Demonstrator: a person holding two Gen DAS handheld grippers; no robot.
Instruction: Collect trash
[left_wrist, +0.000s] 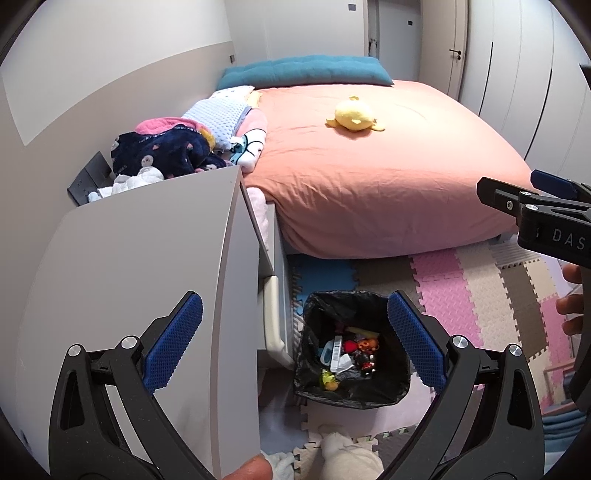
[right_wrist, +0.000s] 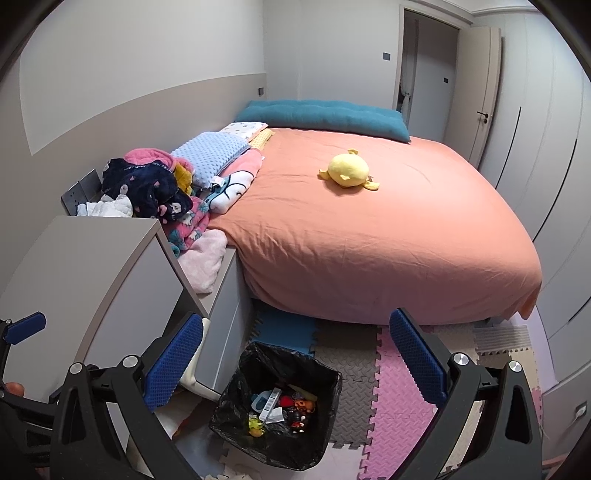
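Note:
A trash bin (left_wrist: 314, 384) (right_wrist: 236, 424) lined with a black bag stands on the foam floor mats beside the grey cabinet. Inside lie small toys, a white wrapper and other scraps (left_wrist: 351, 354) (right_wrist: 282, 408). My left gripper (left_wrist: 294, 339) hangs open above the bin, with nothing between its blue pads. My right gripper (right_wrist: 295, 363) is also open and empty, held higher over the bin's right side. The right gripper's black body shows at the right edge of the left wrist view (left_wrist: 546, 218).
A grey cabinet (left_wrist: 147, 266) (right_wrist: 81, 266) stands left of the bin. A bed with an orange cover (right_wrist: 369, 236) holds a yellow plush toy (right_wrist: 349, 170), a teal cushion (right_wrist: 325, 116) and piled clothes (right_wrist: 155, 188). Wardrobe doors (right_wrist: 554, 184) line the right.

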